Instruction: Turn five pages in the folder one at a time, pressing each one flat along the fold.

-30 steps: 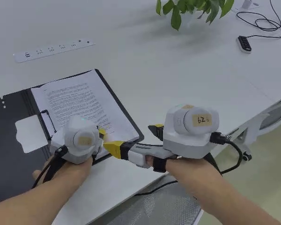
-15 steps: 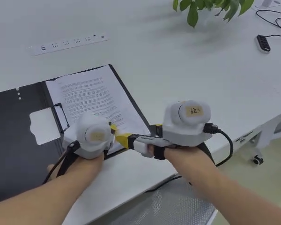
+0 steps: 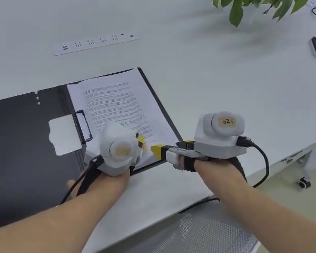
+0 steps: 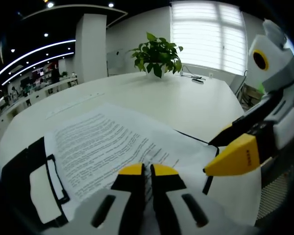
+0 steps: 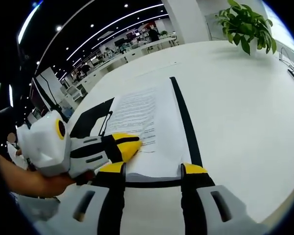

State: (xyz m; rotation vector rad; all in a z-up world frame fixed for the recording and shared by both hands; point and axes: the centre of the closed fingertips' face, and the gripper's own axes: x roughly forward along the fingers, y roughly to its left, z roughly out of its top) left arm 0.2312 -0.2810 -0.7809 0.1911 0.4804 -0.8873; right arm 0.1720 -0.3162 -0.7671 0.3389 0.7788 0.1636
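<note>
Mostly the headset has swung, so the whole bench sits further right in the head view than a second ago, and the right gripper looks a touch nearer the folder's corner. From that view the folder lies open on the white table, its printed page on the right half, with the left gripper resting on the page's lower part. In the left gripper view its jaws are closed together, tips down on the sheet, nothing visibly pinched. In the right gripper view the jaws stand apart, straddling the near edge of the paper stack. Closing there could nip several sheets at once, and lifting while the left gripper pins the page could crease or tear it
</note>
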